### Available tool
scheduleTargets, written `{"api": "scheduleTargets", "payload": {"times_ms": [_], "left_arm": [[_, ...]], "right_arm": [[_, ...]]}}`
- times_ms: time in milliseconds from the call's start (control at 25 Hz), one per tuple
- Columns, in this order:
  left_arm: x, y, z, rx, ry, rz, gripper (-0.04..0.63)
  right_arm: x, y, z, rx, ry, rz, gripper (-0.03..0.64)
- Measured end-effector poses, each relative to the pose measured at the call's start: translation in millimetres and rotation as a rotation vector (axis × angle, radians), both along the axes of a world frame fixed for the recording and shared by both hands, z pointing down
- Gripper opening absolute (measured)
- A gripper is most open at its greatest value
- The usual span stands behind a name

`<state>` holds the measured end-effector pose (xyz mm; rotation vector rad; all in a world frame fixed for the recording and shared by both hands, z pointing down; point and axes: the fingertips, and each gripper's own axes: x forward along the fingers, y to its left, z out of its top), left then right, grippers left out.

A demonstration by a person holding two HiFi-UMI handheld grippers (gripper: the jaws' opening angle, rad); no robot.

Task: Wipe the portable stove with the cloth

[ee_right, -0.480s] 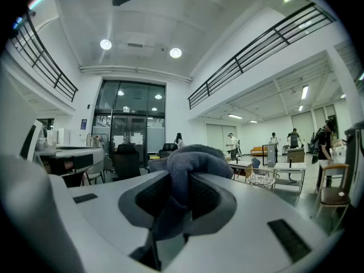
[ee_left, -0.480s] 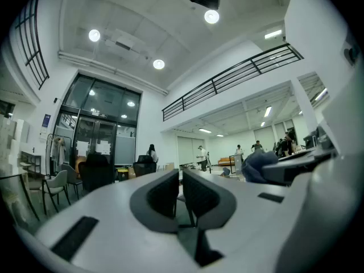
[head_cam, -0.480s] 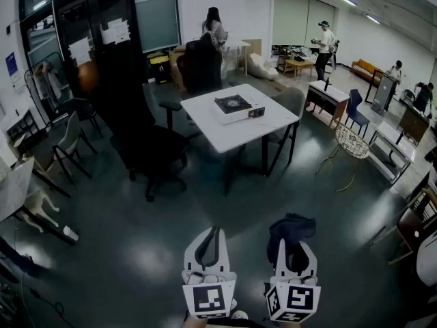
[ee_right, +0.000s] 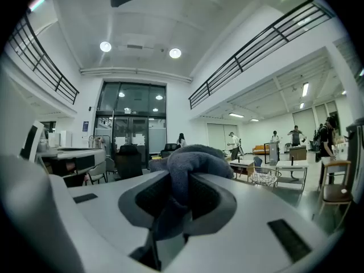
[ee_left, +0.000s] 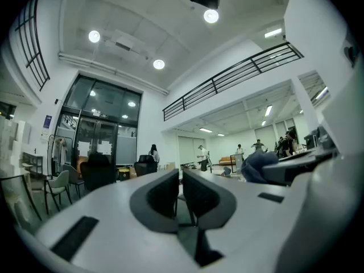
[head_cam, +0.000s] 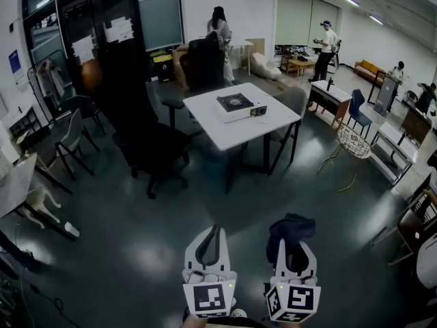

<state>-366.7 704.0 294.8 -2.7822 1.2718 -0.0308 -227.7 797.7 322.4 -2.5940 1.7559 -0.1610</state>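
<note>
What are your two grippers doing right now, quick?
Left gripper: closed, holding nothing.
Right gripper: closed on the dark blue crumpled cloth.

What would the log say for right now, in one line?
left gripper: shut, empty | right gripper: shut on dark cloth | portable stove: on white table, far ahead | wiping: not yet begun

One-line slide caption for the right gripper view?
Right hand-held gripper shut on a bunched dark cloth, with distant people beyond.
</note>
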Motion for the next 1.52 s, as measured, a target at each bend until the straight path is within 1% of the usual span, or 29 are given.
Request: {"api": "scheduleTargets", "payload": {"times_ms": [200,360,560,680,760,840,1040,1160,1280,1400,1520], "left_arm": [[3,11,5,-0.011,0.009,-0.013,0.031],[6,15,10,-0.004,-0.009,-0.014,0.031],[8,6,14,-0.030,-0.002,-0.028,0.031],[17,-7,17,-0.016,-0.014,-0.024,0.031],[25,-21,20,-0.001,-0.027,-0.014,0.031],[33,-38,21,-0.003,-0.031,-0.009,0.031],[54,-94,17,-0.024,-0.021,-0.006,0.031],[66,-130,11,-0.007,-0.027,0.007,0.031],[78,-165,5,-0.022,-0.011,0.016,0.031],[89,-198,3,-0.006,-0.017,0.027,0.031],[97,-224,3,-0.018,-0.013,0.035,0.031]], "right_arm": [[2,8,5,-0.005,-0.007,-0.022,0.092],[3,9,9,-0.011,-0.010,-0.036,0.092],[4,-1,13,-0.020,-0.013,-0.048,0.092],[13,-12,16,-0.026,-0.015,-0.046,0.092],[21,-24,19,-0.032,-0.019,-0.041,0.092],[30,-40,21,-0.038,-0.022,-0.036,0.092],[53,-93,16,-0.035,-0.017,-0.023,0.092],[65,-126,9,-0.030,-0.016,-0.013,0.092],[76,-160,4,-0.024,-0.016,-0.003,0.092],[85,-192,3,-0.024,-0.016,0.007,0.092],[90,-218,2,-0.020,-0.015,0.015,0.092]]}}
